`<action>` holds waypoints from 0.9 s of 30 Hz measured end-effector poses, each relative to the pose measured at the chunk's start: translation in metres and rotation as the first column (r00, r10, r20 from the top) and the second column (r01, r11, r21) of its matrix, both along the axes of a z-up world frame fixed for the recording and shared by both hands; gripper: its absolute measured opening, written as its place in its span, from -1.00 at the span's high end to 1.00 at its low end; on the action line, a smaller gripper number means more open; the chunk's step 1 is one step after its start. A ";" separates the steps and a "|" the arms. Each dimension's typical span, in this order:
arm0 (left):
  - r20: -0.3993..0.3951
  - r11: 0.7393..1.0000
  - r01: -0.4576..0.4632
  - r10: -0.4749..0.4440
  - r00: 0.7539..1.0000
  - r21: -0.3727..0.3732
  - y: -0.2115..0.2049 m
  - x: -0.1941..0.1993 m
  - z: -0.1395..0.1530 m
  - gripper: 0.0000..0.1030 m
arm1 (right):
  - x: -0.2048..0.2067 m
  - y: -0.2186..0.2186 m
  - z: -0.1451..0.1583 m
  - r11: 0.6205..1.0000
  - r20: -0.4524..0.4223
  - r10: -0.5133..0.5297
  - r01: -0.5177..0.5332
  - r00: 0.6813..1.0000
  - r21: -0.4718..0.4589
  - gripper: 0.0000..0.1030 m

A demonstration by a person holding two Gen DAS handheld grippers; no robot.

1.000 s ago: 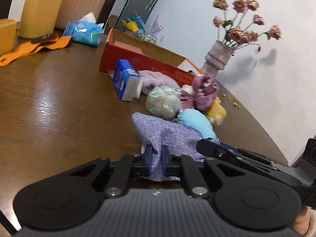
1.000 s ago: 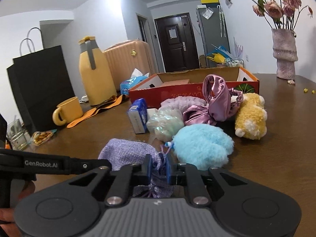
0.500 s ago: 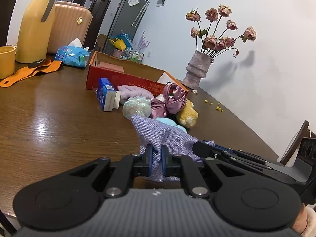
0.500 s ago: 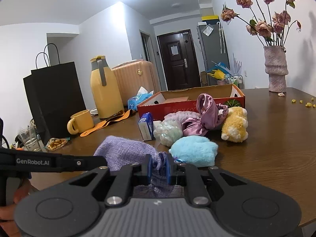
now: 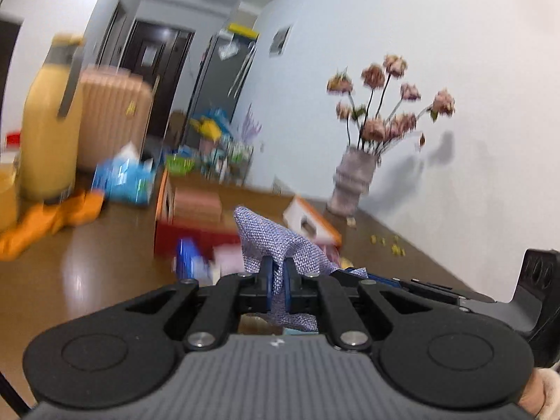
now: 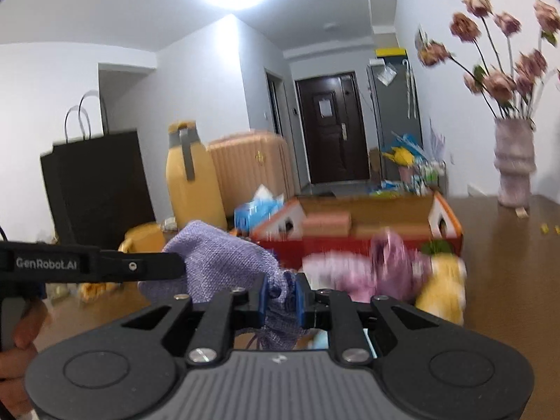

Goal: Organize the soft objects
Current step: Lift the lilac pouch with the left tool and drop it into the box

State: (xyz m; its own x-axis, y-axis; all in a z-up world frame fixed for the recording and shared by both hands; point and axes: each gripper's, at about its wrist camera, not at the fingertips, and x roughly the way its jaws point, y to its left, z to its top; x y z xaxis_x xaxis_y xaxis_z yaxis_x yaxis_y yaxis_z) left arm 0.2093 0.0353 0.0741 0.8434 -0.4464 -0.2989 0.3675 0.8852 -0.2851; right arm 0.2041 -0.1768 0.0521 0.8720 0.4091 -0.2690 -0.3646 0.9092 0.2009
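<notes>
A purple woven pouch (image 5: 273, 241) hangs in the air between both grippers, above the table. My left gripper (image 5: 278, 276) is shut on one edge of it, with the jaws still tightening on the cloth. My right gripper (image 6: 281, 294) is shut on the gathered drawstring end of the pouch (image 6: 217, 255). In the right wrist view the left gripper (image 6: 175, 266) reaches in from the left. Beyond lie a pink scrunchie (image 6: 388, 262), a yellow plush (image 6: 441, 290) and a pink fluffy item (image 6: 329, 269), all blurred. A light blue plush is mostly hidden below the fingers.
A red open cardboard box (image 6: 350, 245) stands behind the soft pile, with a small blue carton (image 5: 187, 259) in front of it. A vase of flowers (image 5: 353, 182) is at the right; a yellow jug (image 5: 49, 140), tissue pack (image 5: 122, 178), orange cloth (image 5: 45, 220) and black bag (image 6: 94, 189) at the left.
Both grippers have risen together with the pouch, lifting it off the table. The views have tilted up and the pile of soft items now sits lower.
</notes>
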 end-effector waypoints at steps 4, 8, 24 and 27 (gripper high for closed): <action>0.039 0.999 0.034 -0.034 0.999 -0.006 -0.010 0.050 0.032 0.87 | 0.046 -0.004 0.036 0.999 0.044 0.004 -0.003 0.999 -0.036 0.71; 0.031 0.999 0.045 -0.045 0.998 0.005 -0.025 0.110 0.055 0.87 | 0.100 -0.011 0.064 0.997 0.043 0.018 -0.015 0.999 -0.075 0.71; -0.346 0.994 0.042 -0.003 0.938 0.105 -0.093 0.389 -0.024 0.87 | 0.399 -0.040 0.006 0.984 -0.372 -0.044 -0.023 0.927 -0.175 0.75; -0.398 0.987 0.047 0.019 0.917 0.156 -0.101 0.414 -0.053 0.87 | 0.433 -0.041 -0.024 0.986 -0.464 -0.050 -0.029 0.884 -0.161 0.75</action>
State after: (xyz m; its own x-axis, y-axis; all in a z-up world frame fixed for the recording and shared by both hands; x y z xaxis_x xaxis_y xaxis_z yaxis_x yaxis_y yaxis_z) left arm 0.6238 -0.0658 0.0206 0.6345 -0.3760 -0.6753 0.2664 0.9266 -0.2655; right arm 0.6374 -0.2177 0.0279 0.6341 0.3182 -0.7047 -0.2554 0.9464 0.1976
